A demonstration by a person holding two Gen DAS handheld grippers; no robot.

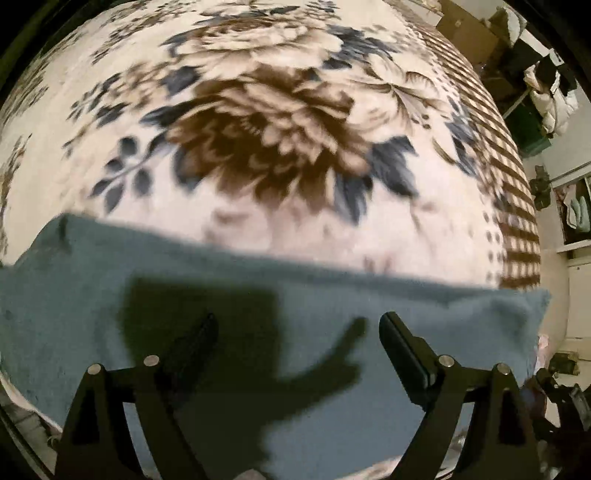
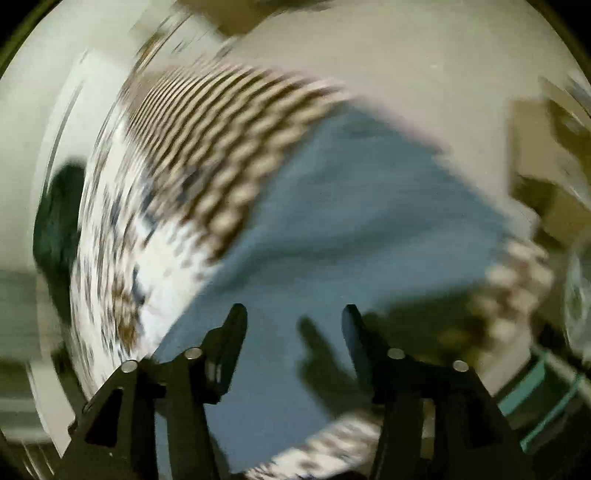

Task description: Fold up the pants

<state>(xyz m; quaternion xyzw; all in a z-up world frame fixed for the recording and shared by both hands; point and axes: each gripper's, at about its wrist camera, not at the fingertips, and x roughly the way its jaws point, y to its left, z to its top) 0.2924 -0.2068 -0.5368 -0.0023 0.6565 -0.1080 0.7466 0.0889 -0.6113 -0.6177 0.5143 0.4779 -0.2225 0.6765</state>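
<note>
Pants [image 1: 110, 288], blue-grey and soft-looking, lie flat on a floral blanket [image 1: 266, 122], and from the left wrist view they fill the whole lower band of the picture, their far edge running straight across from left to right. Over them hangs the left gripper [image 1: 297, 325], its two black fingers spread wide with nothing between them but open air and the cloth below; no pad touches the fabric that I can make out. Its shadow sits dark on the pants just beneath. Beyond the far edge the blanket shows big brown blooms and dark blue leaves on cream, then a brown-and-cream checked border [image 1: 513, 192] curving down the right side. Past that border, off the bed, there's clutter: cardboard boxes [image 1: 469, 26] and a heap of pale cloth [image 1: 554, 99].

Over to the right wrist view, and it's badly smeared with motion blur. The pants [image 2: 351, 206] show again as a blue-grey sheet reaching away from the lens, with the checked border [image 2: 221, 129] on their left. The right gripper [image 2: 293, 314] is above the cloth, jaws parted to a middling gap and empty, its shadow thrown on the fabric between and beside the fingers. Pale floor [image 2: 424, 55] lies beyond the pants' far edge.
</note>
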